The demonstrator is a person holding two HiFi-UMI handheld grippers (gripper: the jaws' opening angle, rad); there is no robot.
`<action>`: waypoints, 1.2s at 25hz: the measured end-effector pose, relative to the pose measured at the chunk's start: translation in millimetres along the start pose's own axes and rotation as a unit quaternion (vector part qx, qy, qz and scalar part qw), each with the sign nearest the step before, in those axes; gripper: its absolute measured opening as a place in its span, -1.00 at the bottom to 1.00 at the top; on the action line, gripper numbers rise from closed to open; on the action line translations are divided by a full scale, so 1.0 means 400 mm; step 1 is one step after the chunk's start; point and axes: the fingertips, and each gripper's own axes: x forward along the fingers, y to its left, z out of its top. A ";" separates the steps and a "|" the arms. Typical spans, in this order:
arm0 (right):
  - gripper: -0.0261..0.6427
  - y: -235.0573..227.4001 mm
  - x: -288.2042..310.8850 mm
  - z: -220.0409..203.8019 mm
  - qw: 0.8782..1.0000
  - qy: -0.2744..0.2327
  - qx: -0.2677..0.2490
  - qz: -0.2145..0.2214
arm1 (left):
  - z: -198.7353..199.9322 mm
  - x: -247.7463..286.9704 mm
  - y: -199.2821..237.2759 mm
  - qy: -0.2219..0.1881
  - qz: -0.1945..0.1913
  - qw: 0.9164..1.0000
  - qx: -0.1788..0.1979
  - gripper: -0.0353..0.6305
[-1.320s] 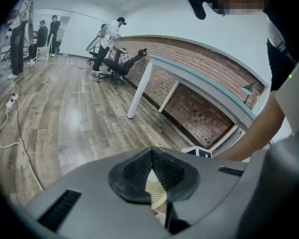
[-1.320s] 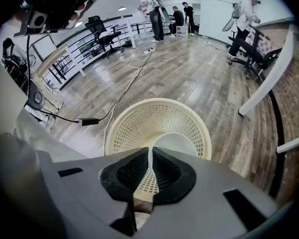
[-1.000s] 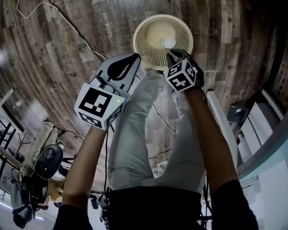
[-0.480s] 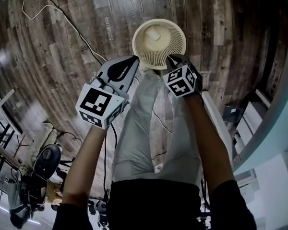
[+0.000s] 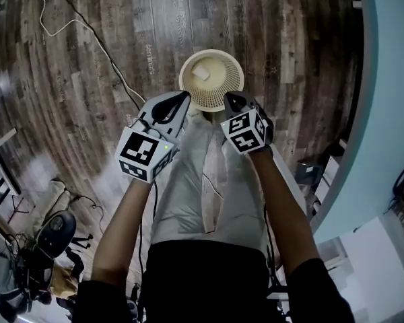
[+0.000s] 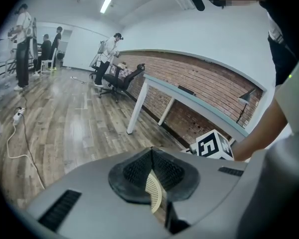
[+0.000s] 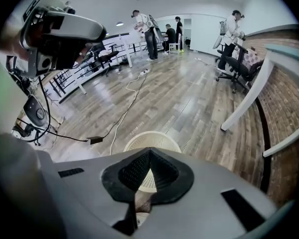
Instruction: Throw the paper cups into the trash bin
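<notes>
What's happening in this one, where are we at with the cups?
A person stands over a cream mesh trash bin on the wooden floor, holding both grippers just above its near rim. One paper cup lies inside the bin. The left gripper is shut with nothing in it, and the right gripper has its jaws closing together, also empty. No other cup shows in any view.
</notes>
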 end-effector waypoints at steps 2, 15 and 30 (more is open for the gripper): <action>-0.91 0.003 -0.039 0.028 1.000 -0.008 0.000 0.000 | 0.029 -0.016 -0.003 -0.014 0.006 1.000 -0.005 -0.87; -0.91 0.009 -0.455 0.310 0.994 -0.101 0.020 -0.024 | 0.261 -0.211 -0.104 -0.059 0.001 0.998 0.011 -0.87; -0.91 0.044 -0.780 0.529 0.976 -0.209 -0.017 -0.051 | 0.477 -0.333 -0.217 -0.110 0.025 0.988 0.102 -0.87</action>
